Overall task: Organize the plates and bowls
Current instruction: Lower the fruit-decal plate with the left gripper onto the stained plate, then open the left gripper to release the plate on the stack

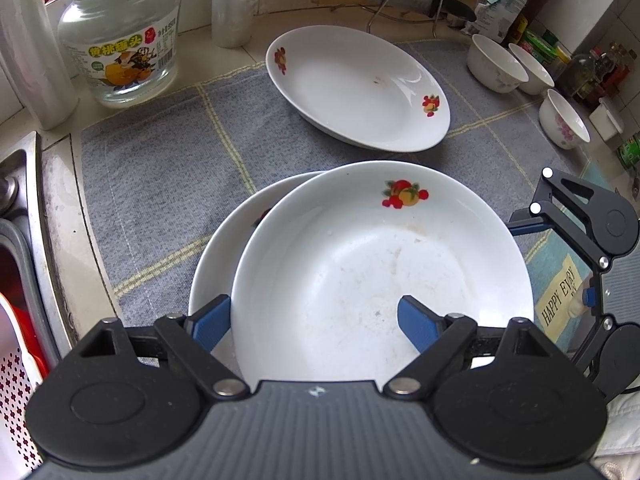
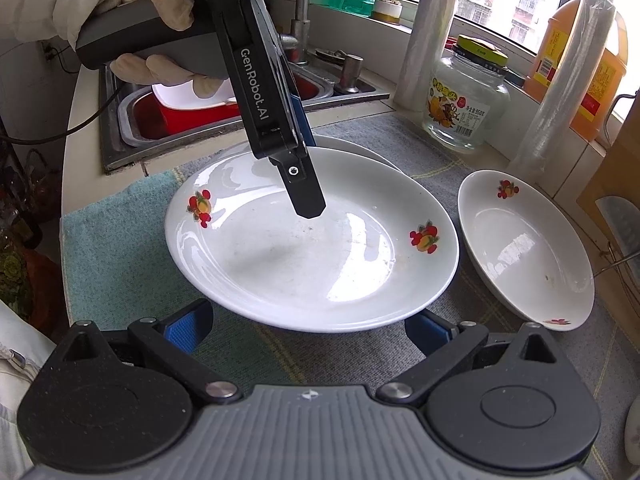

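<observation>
My left tongs [image 1: 314, 322] stand spread astride the rim of one of three white fruit-printed plates [image 1: 380, 276], stacked askew on another on the grey cloth [image 1: 152, 184], three white bowls [image 1: 496, 64] beyond; right tongs [image 2: 308, 330] spread.

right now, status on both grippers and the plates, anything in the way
Left gripper jaws open, straddling the top plate rim. Right gripper open at its near edge, holding nothing. Top plate sits off-centre on bottom plate. Third plate apart on the mat; nothing blocking.
</observation>
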